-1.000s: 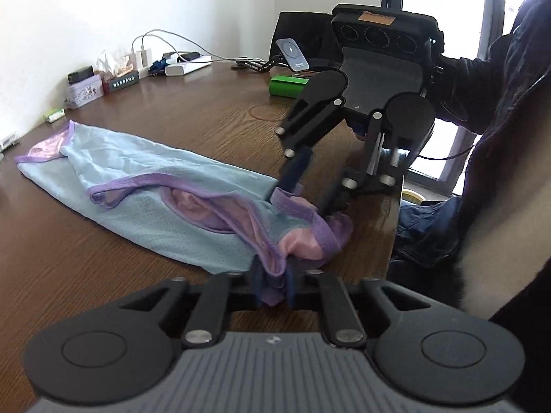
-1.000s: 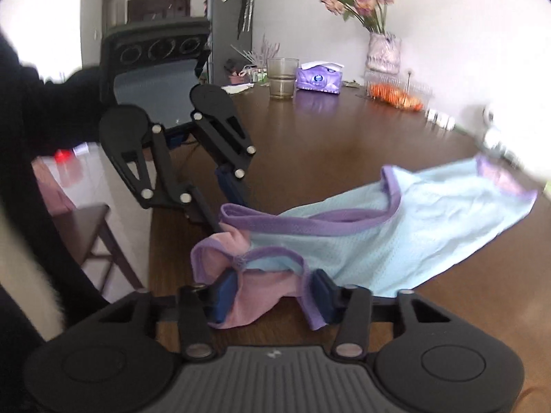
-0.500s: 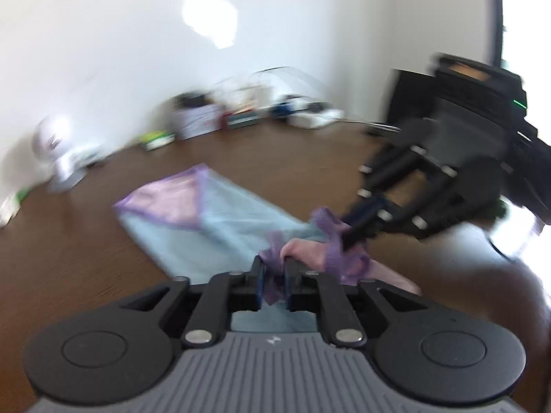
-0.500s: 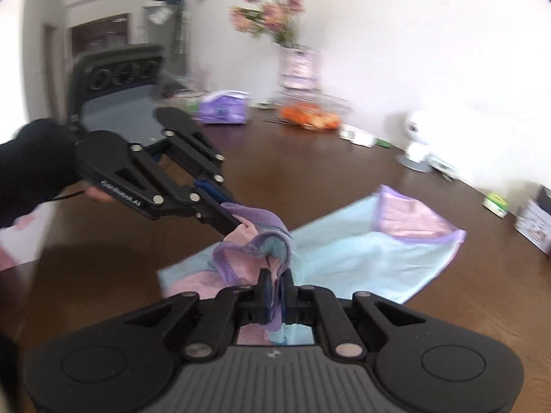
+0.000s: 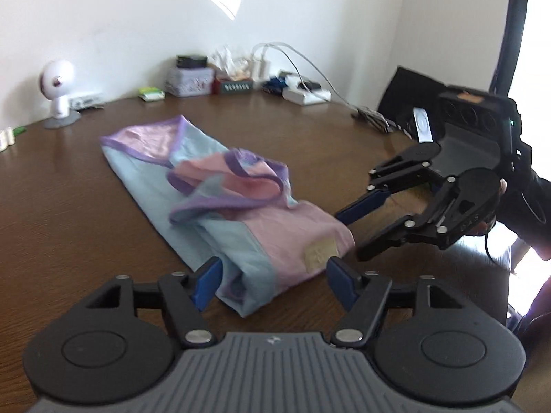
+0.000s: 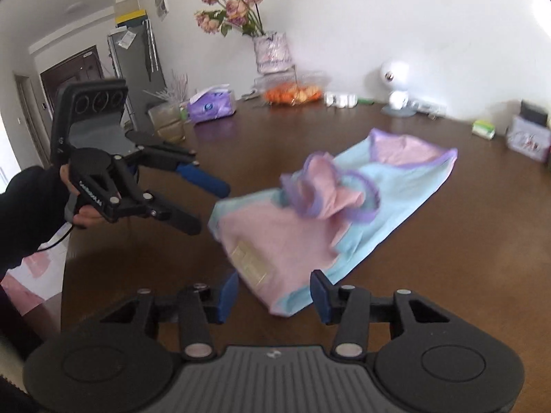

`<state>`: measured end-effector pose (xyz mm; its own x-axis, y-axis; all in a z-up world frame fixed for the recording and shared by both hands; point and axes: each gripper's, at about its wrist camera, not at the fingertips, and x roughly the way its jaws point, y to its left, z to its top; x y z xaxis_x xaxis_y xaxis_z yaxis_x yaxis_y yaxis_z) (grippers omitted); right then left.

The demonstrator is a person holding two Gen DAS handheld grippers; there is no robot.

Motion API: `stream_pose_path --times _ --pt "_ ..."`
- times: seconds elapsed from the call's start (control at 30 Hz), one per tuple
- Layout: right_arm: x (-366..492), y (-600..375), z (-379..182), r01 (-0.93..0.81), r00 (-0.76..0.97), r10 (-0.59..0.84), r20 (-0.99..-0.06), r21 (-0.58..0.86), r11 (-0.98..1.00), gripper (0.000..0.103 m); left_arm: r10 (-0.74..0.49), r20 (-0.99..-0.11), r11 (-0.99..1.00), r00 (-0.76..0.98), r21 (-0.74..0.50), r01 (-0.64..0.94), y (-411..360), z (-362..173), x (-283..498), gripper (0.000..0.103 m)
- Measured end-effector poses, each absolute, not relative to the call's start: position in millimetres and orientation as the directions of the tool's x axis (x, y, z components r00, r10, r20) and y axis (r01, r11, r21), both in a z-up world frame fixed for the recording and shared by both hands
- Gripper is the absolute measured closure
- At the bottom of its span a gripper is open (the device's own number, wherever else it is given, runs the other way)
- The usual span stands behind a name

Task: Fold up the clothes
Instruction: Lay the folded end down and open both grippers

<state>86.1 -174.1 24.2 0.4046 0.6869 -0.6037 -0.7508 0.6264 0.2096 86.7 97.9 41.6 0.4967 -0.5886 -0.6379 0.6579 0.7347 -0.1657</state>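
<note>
A wide brown wooden table (image 5: 69, 213) fills both views, its far edge lined with clutter against a white wall. On the open middle of it lies the garment (image 5: 220, 213), a light-blue and pink top with purple trim, folded over on itself: the pink lower half with a small tan label sits nearest the grippers, and the purple-edged straps lie bunched in a loose heap on top of the blue part.

The left gripper (image 5: 272, 280) sits low at the near end of the garment. Its jaws have just been opening and now stand spread, with the folded edge of the cloth lying between the blue pads but not pressed by them.

The right gripper (image 6: 272, 297) is likewise at the near corner of the garment, its jaws just opened and spread, the pink corner between the pads and free of them. In the left view it hangs just beside the garment's pink end, held by a hand (image 5: 496, 206) in a dark sleeve.

Farther back stand a vase of flowers (image 6: 270, 48), a purple tissue pack (image 6: 211, 103) and a small white camera (image 5: 58, 89).
</note>
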Motion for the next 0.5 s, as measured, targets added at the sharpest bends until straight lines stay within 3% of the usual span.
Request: stream_pose_path --times 0.03,0.07,0.1,0.13,0.23,0.4,0.43,0.5 --pt "87 -174 21 -0.742 0.4 0.69 -0.603 0.229 0.63 0.066 -0.582 -0.656 0.738 0.479 -0.18 0.65 97 37 89 0.085" --pt "88 -173 17 -0.732 0.396 0.693 -0.602 0.249 0.634 0.073 -0.576 -0.668 0.742 0.47 -0.188 0.643 96 33 90 0.094" --pt "91 -173 15 -0.716 0.394 0.698 -0.598 0.276 0.641 0.093 -0.573 -0.667 0.746 0.475 -0.185 0.64 98 31 86 0.094" --pt "91 -173 14 -0.706 0.387 0.703 -0.597 0.298 0.642 0.1 -0.575 -0.665 0.746 0.476 -0.188 0.639 100 29 83 0.094" --pt "82 -172 12 -0.729 0.341 0.734 -0.587 0.329 0.601 0.102 -0.604 -0.659 0.731 0.449 -0.232 0.642 104 28 63 0.097" --pt "40 -181 15 -0.76 0.163 0.815 -0.557 0.456 0.463 0.102 -0.646 -0.675 0.668 0.356 -0.276 0.691 94 24 -18 0.096" --pt "28 -184 17 -0.76 0.141 0.821 -0.553 0.472 0.448 0.102 -0.653 -0.675 0.666 0.344 -0.294 0.686 97 26 -31 0.091" --pt "9 -189 25 -0.765 0.12 0.828 -0.547 0.481 0.428 0.095 -0.663 -0.66 0.662 0.353 -0.296 0.688 108 33 -45 0.063"
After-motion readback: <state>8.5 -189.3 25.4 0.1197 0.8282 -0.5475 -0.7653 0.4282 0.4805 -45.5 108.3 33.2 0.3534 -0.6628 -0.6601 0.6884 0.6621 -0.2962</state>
